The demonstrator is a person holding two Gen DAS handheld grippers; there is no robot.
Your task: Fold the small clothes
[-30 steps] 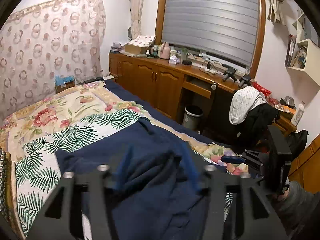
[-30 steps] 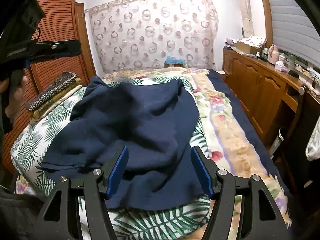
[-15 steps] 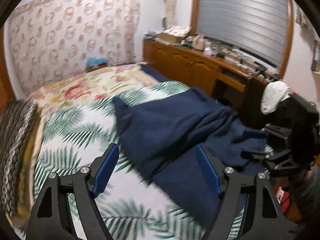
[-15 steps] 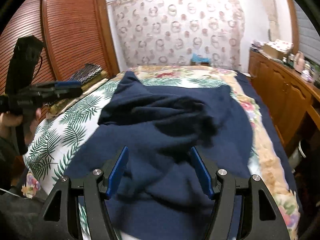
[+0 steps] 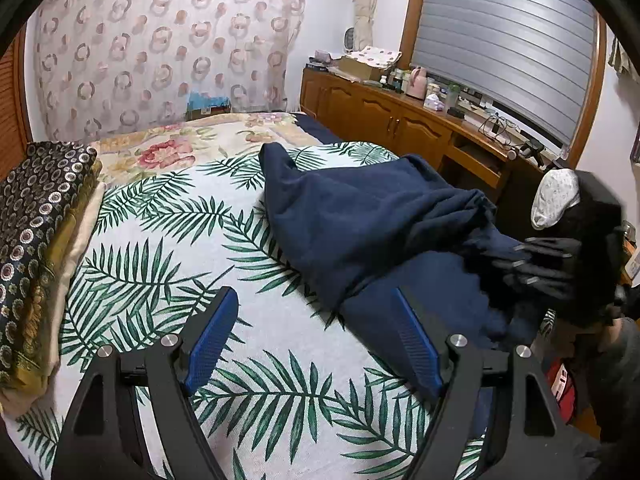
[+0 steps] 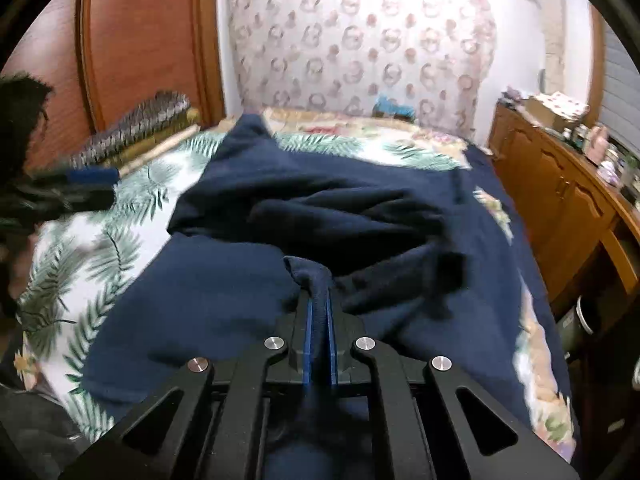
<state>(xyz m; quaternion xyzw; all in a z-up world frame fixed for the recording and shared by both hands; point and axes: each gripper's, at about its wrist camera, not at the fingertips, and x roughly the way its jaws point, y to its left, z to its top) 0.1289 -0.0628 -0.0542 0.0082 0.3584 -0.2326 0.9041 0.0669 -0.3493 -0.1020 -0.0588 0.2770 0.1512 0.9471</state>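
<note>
Navy garment [image 5: 360, 216] lies crumpled on the bed [image 5: 168, 264], over the palm-leaf cover toward its right side. From the left wrist view I see the stack of folded patterned cloth [image 5: 36, 240] at the left edge of the bed, the wooden cabinet [image 5: 392, 128] along the far right wall, and the shuttered window [image 5: 508, 40] above it. From the right wrist view I see instead the louvred wooden door [image 6: 140, 40] at far left, and the garment filling most of the near field.

Left hand-held gripper [image 5: 312, 344]: jaws spread wide, having just opened further, nothing between them; it hangs over bare bedcover with the right pad just beside the garment's near edge.

Right hand-held gripper [image 6: 319, 320]: jaws have just closed and are pressed together, pinching a raised fold of the navy garment between the blue pads [image 6: 307, 340].
</note>
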